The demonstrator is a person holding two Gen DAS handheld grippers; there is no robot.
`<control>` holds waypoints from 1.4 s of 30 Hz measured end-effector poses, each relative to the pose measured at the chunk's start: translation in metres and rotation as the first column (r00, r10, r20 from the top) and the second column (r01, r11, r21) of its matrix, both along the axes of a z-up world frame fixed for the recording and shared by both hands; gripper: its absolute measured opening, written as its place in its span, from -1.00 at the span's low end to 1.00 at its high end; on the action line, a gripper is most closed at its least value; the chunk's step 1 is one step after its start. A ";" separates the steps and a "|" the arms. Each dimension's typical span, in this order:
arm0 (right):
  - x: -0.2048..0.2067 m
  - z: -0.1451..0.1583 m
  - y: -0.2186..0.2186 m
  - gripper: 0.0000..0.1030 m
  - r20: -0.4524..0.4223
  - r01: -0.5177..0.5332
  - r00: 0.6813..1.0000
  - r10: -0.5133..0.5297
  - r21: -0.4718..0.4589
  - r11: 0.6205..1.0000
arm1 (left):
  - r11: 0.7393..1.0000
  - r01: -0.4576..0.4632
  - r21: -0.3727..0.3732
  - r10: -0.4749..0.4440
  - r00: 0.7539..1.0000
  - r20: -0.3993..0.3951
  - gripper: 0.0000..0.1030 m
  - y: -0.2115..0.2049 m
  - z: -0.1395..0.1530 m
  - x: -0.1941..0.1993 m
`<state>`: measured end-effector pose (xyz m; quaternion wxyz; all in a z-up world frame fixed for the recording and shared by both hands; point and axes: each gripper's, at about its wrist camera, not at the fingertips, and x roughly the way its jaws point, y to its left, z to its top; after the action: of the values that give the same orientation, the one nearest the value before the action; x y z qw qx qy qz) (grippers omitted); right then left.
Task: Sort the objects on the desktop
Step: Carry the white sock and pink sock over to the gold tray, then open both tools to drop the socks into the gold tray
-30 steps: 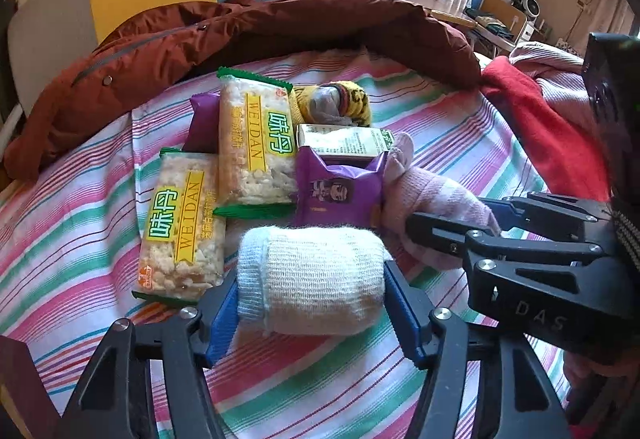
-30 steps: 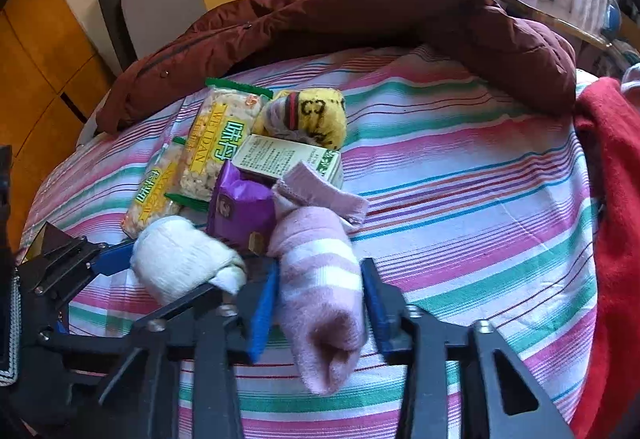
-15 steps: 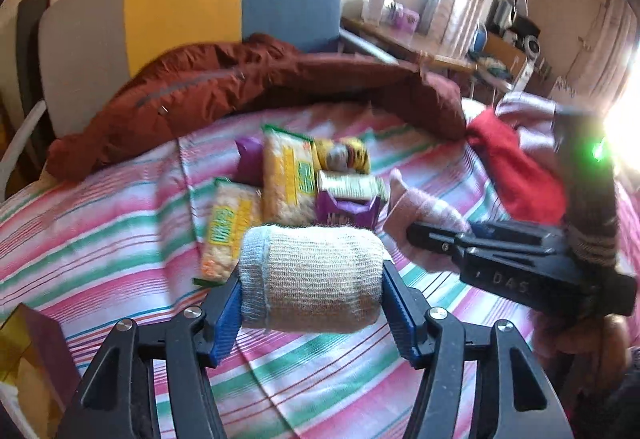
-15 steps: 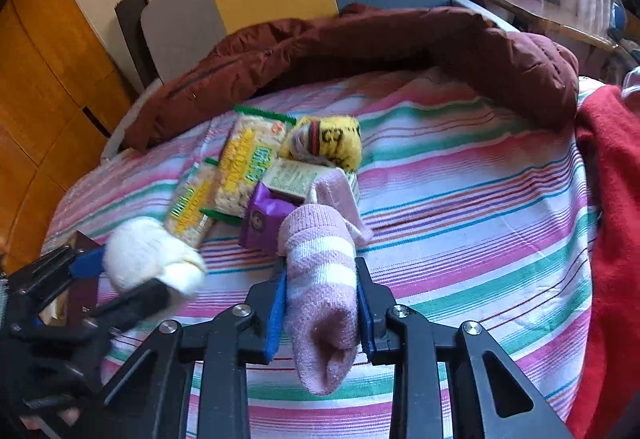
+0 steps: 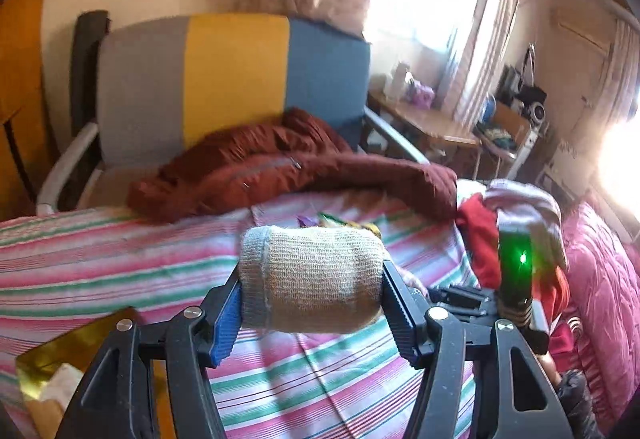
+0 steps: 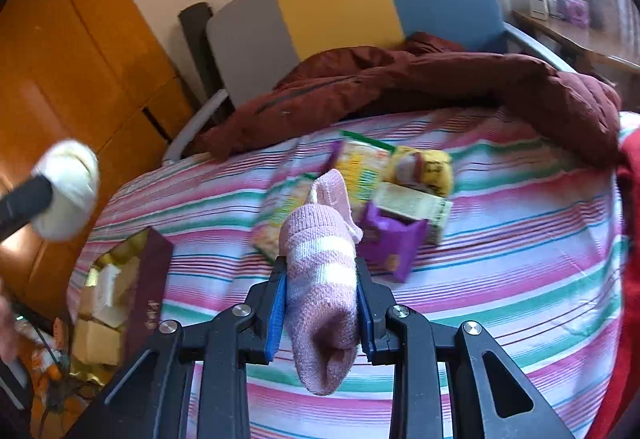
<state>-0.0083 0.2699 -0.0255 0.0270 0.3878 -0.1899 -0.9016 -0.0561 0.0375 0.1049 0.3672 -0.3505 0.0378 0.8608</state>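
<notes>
- My left fingers (image 5: 312, 303) clamp a rolled beige sock (image 5: 310, 279) crosswise, one blue pad on each end of the roll, and it hangs clear above the striped bedcover (image 5: 100, 271).
- My right fingers (image 6: 320, 303) are narrowed onto a pink sock with white bands (image 6: 322, 279); its folded end sags below the pads and its cuff pokes up past them, off the bedcover.
- In the right view the beige sock shows again at the far left as a pale blurred bundle, held high and well apart from the pink one.
- At the near left edge of the bed sits an open dark maroon box (image 6: 148, 279) with a gold lining and pale packets inside.
- Just beyond the pink sock, the rest of the pile lies on the cover: a purple snack packet (image 6: 390, 245), a pale green-printed carton (image 6: 416, 205) touching it, yellow-and-green cracker bags (image 6: 356, 167), and a yellow rolled sock (image 6: 424, 167).
- Behind them a rust-brown padded jacket (image 6: 440, 83) is draped along the far edge of the bed.
- A red garment (image 5: 480, 239) is heaped at the right side.
- Farthest back stands a chair with a grey, yellow and blue back (image 5: 236, 79).
</notes>
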 end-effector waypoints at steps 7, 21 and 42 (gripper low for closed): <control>0.004 0.024 -0.059 -0.41 -0.052 -0.108 0.993 0.107 -0.016 0.994 | 0.996 -0.061 0.069 0.064 0.997 -0.040 0.23 -0.066 0.036 0.008; 0.011 0.042 -0.224 -0.41 -0.092 -0.395 0.916 0.391 -0.021 0.919 | 0.958 -0.287 0.024 0.287 0.958 -0.018 0.23 -0.216 0.004 0.031; 0.007 -0.007 -0.312 -0.08 0.049 -0.481 0.875 0.481 -0.027 0.876 | 0.901 -0.407 -0.146 0.424 0.899 0.112 0.38 -0.287 -0.117 0.066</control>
<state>-0.0015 -0.0421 -0.0329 0.2477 0.4470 -0.0945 -0.8544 0.0098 -0.2494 -0.0122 0.1549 -0.4315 -0.0129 0.8886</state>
